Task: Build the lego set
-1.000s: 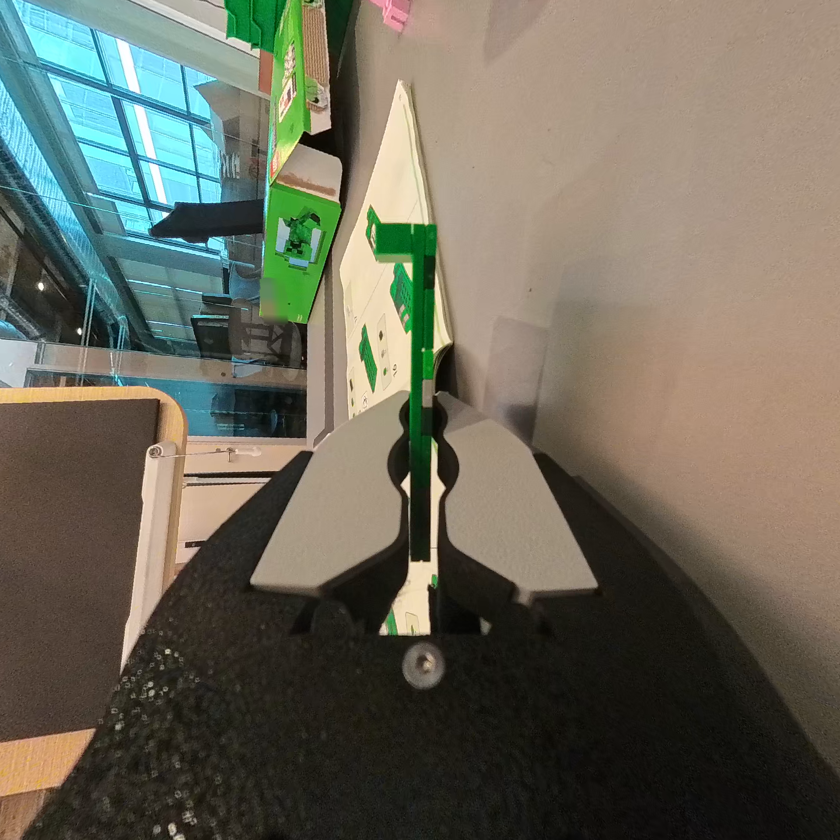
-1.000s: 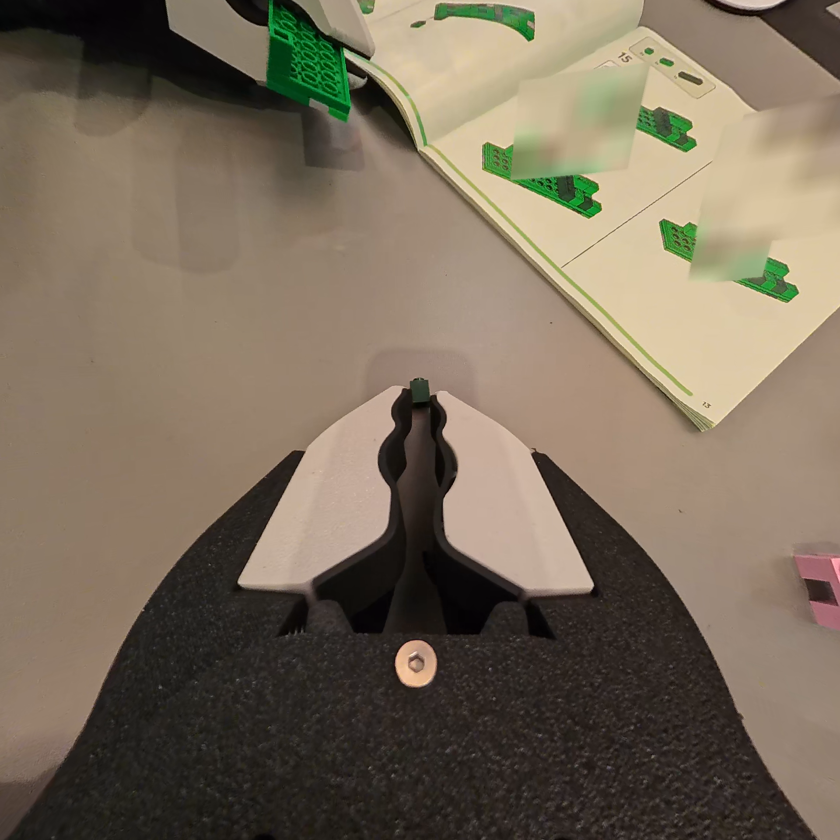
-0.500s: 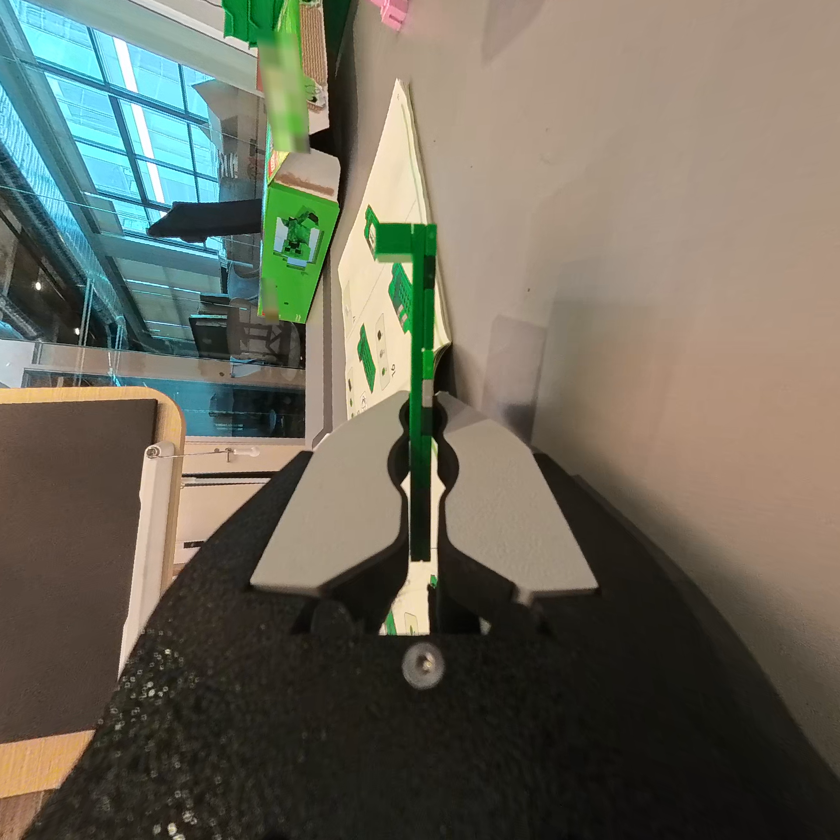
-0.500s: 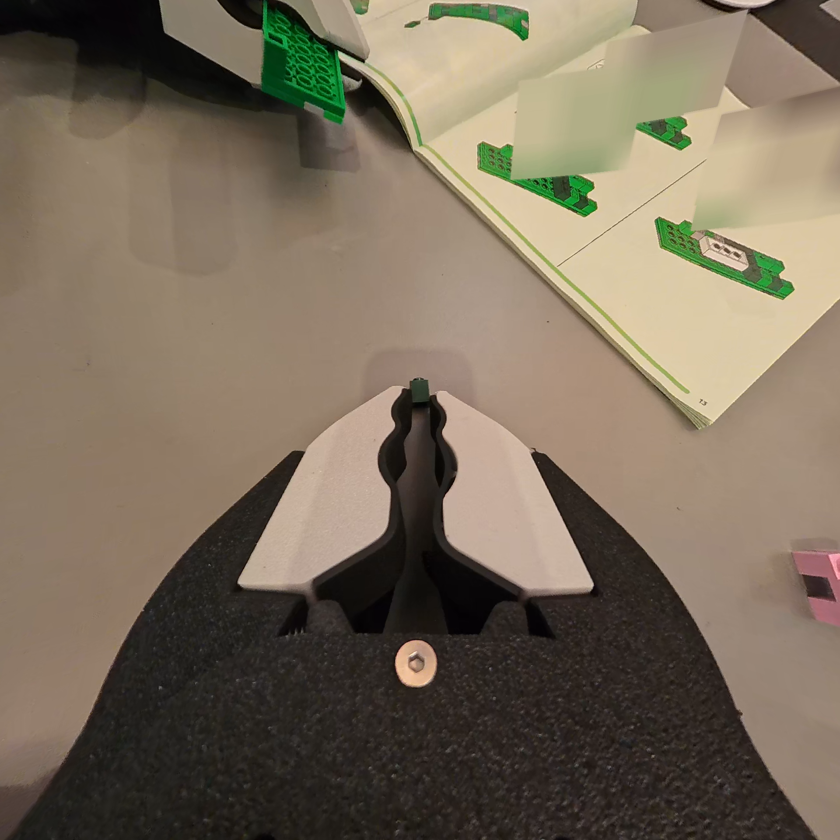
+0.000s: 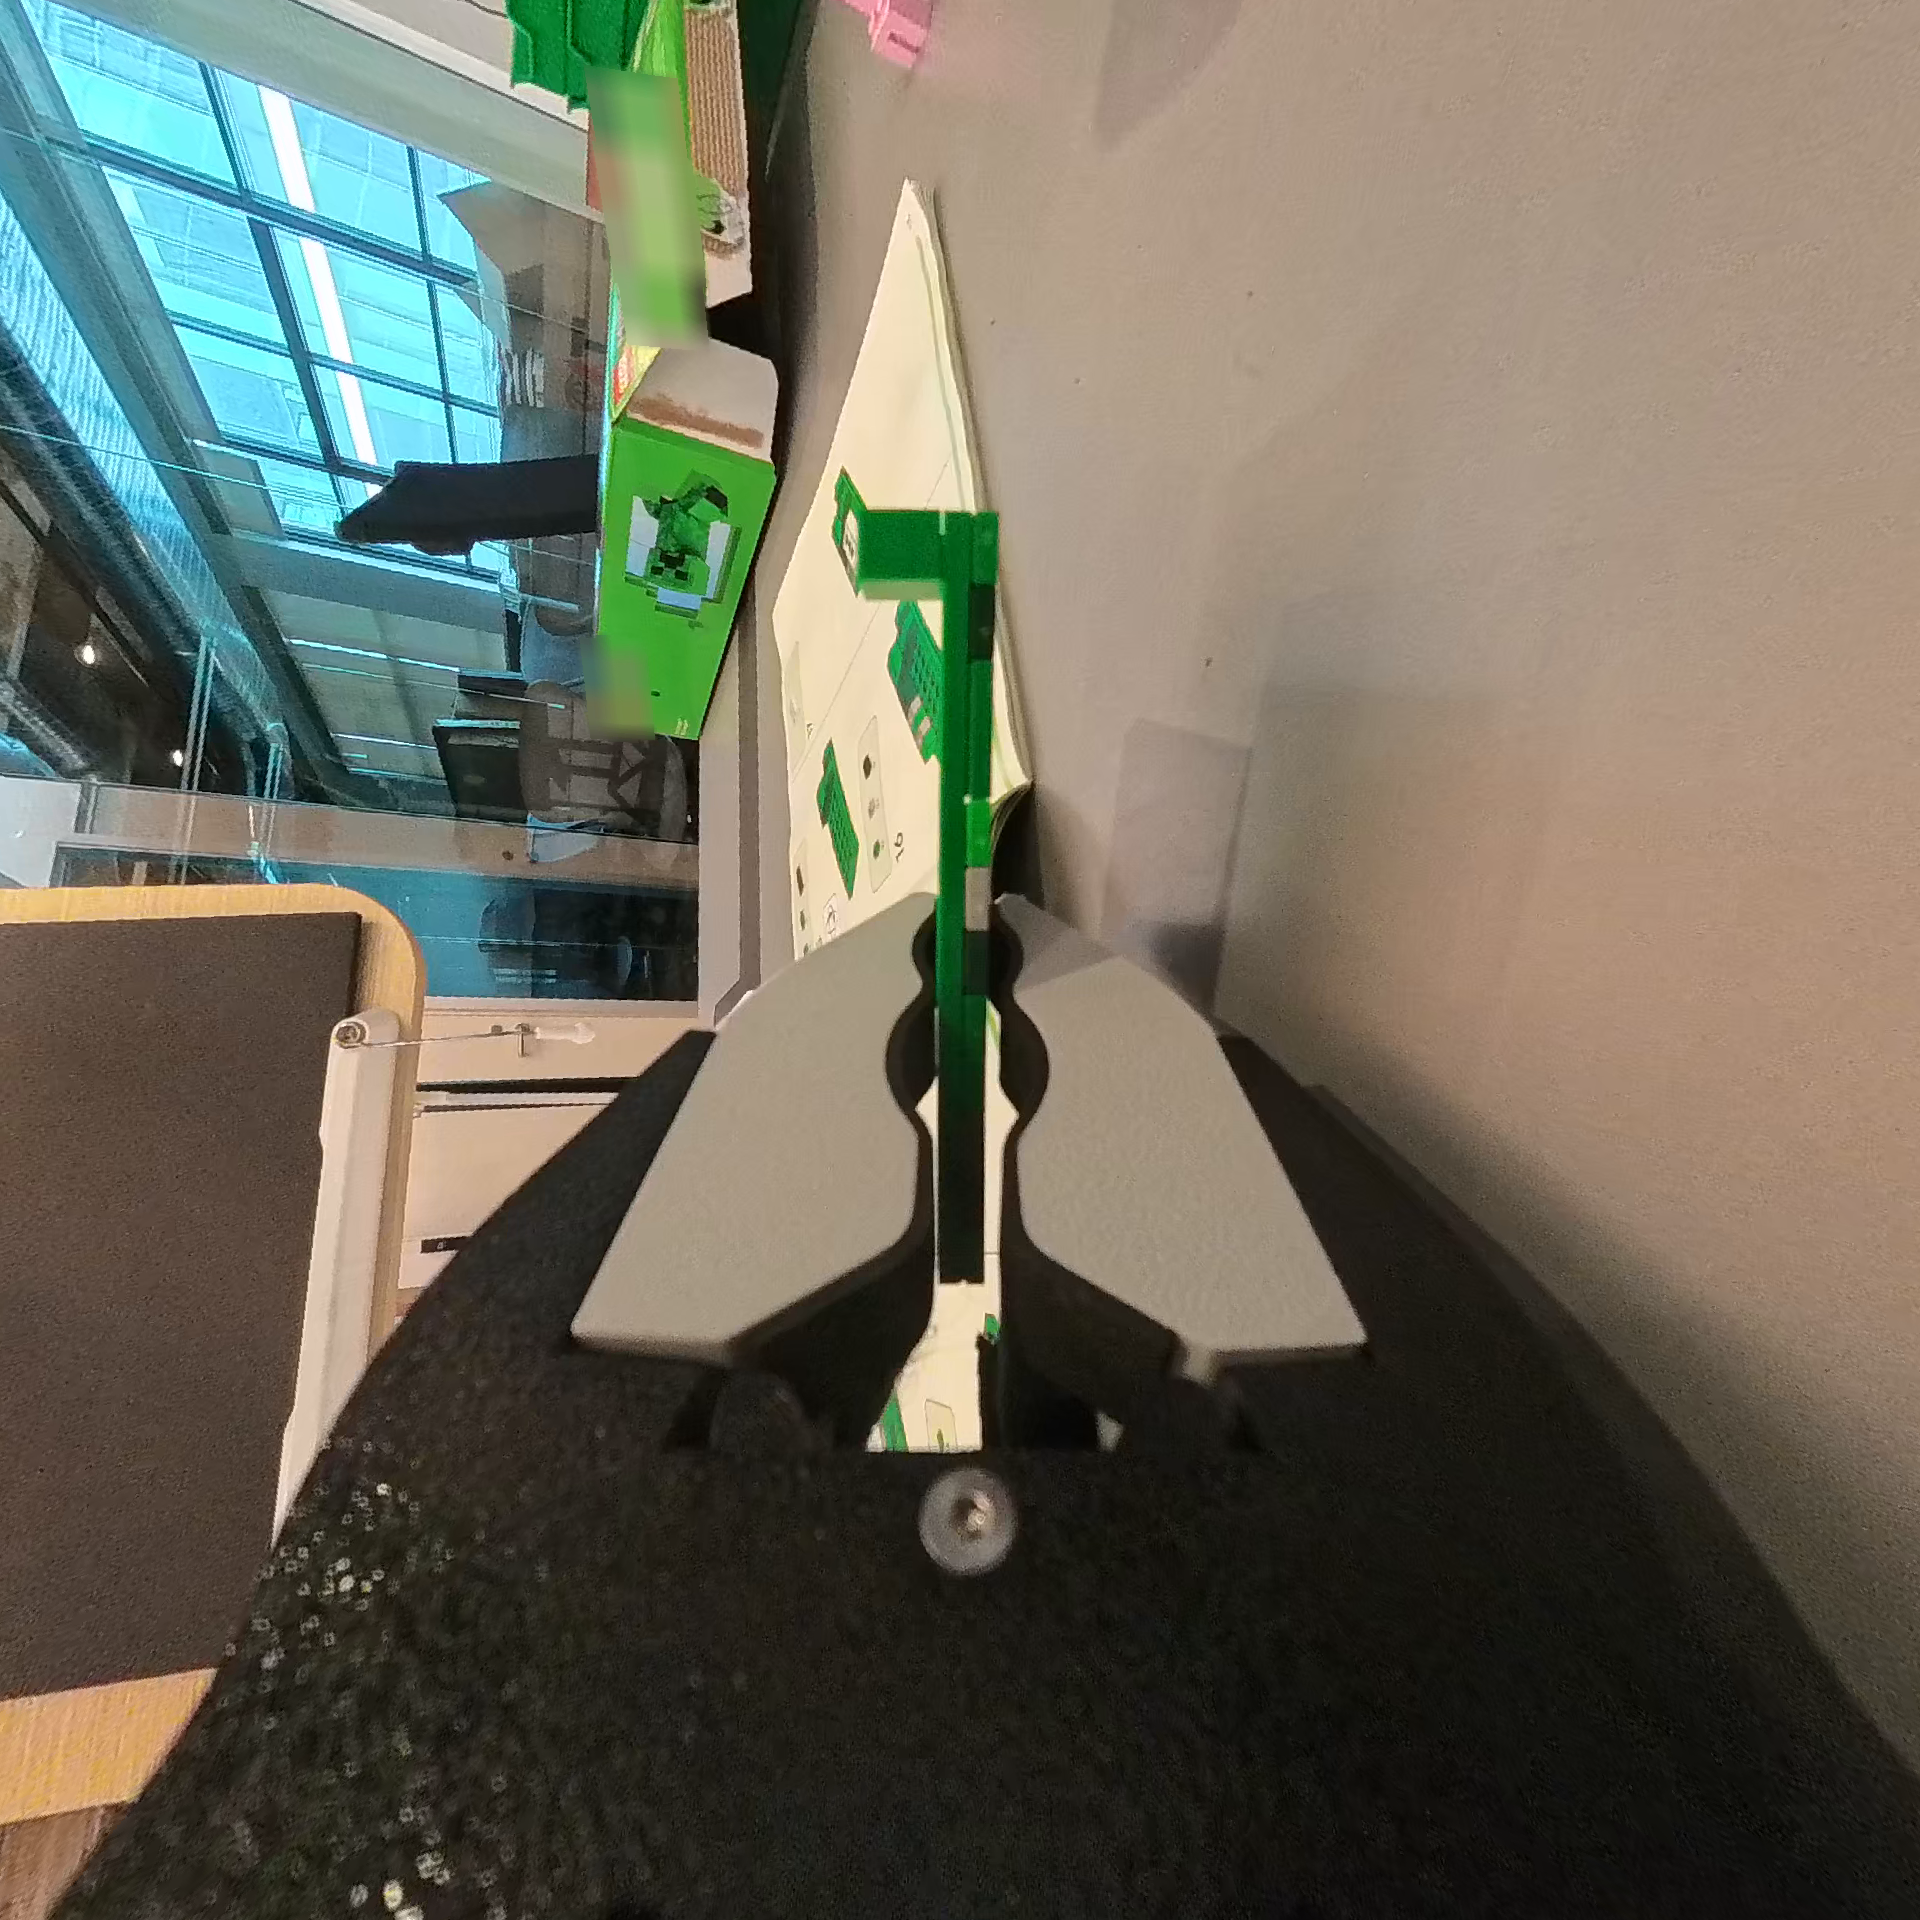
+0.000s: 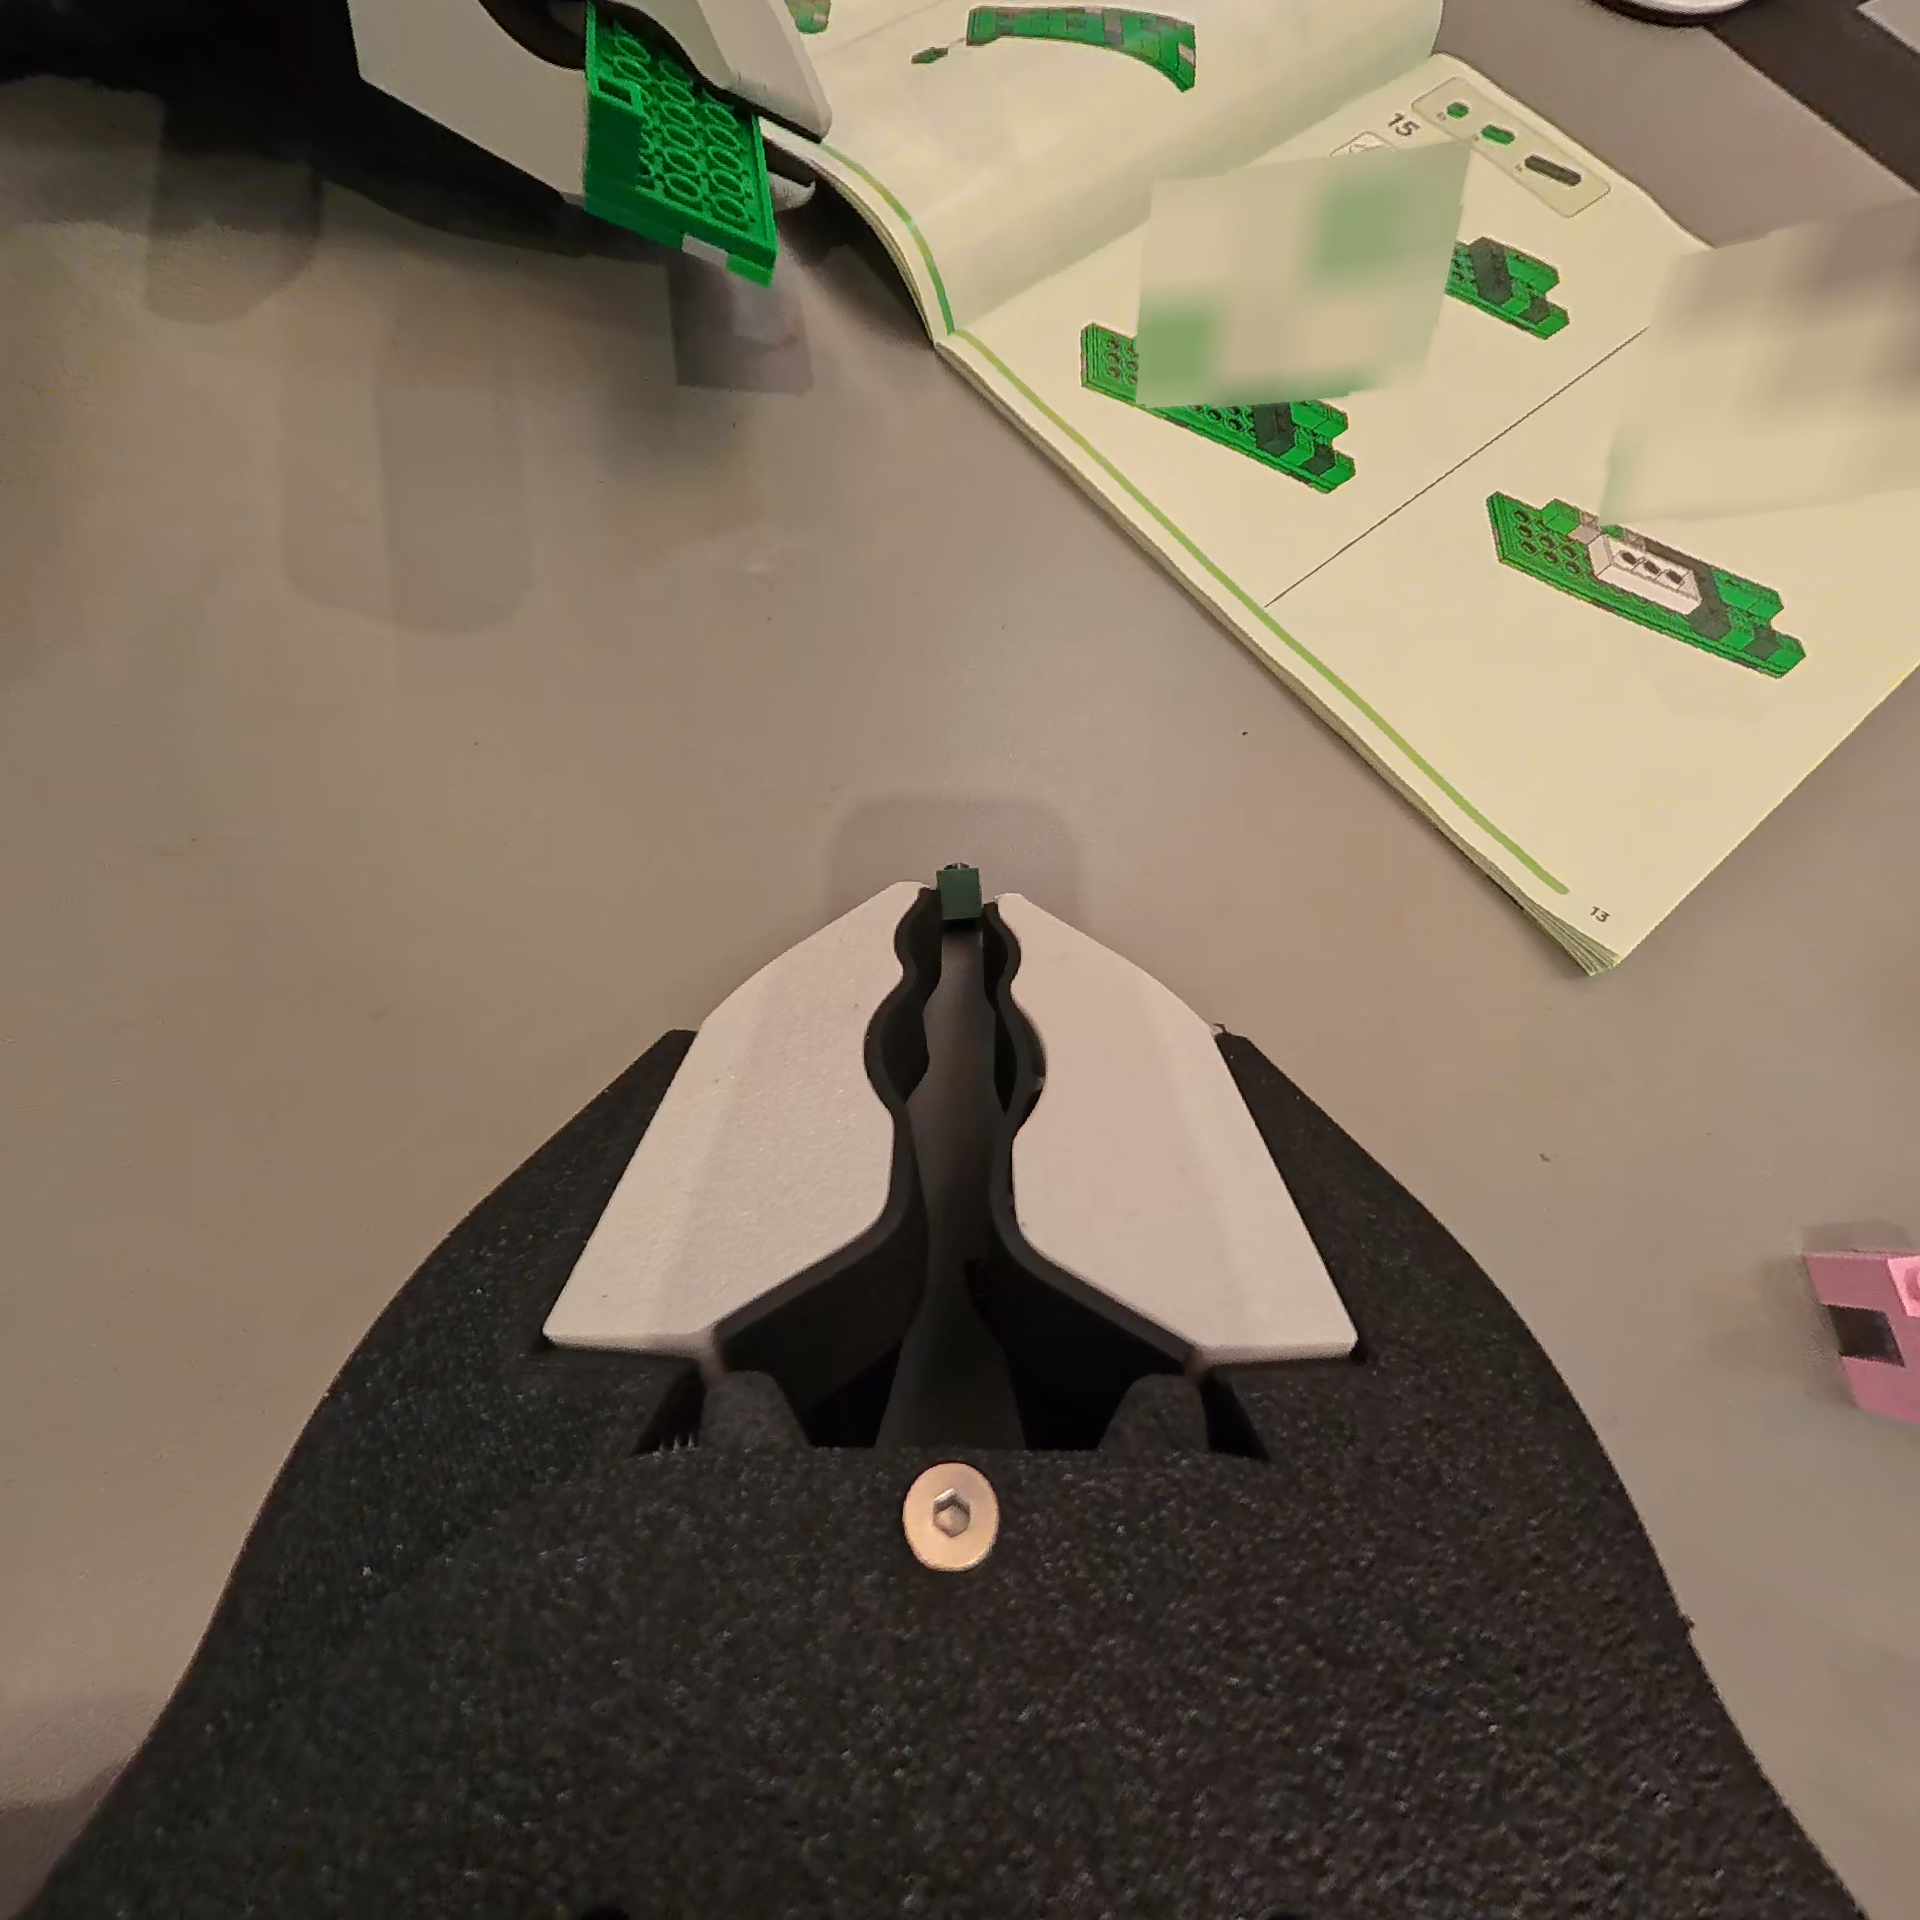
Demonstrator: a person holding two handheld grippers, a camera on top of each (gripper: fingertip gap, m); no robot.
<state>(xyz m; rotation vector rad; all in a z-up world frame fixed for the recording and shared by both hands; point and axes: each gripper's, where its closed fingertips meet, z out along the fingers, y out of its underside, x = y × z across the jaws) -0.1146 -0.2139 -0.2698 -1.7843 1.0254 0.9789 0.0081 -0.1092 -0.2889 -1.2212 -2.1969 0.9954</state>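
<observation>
My left gripper (image 5: 964,914) is rolled on its side and shut on a flat green lego plate assembly (image 5: 961,727), seen edge-on, with a green block at its far end. The same plate (image 6: 681,166) shows in the right wrist view at the top left, underside towards me, held above the table by the left gripper's grey fingers (image 6: 748,62). My right gripper (image 6: 958,899) is shut on a small dark green brick (image 6: 957,896) at its fingertips, over the bare grey table (image 6: 416,727), well short of the plate.
An open instruction booklet (image 6: 1455,582) lies at the upper right of the table. A pink lego piece (image 6: 1870,1330) sits at the right edge. Green lego boxes (image 5: 681,561) stand past the booklet in the left wrist view. A wooden-edged table (image 5: 208,1247) is beyond. My left tips are about 30 cm from the pink lego piece (image 6: 1870,1330), my right tips only 15 cm.
In the right wrist view the plate and booklet have shifted slightly down and right, as the right gripper moves a little towards them. The left gripper's hold is unchanged.
</observation>
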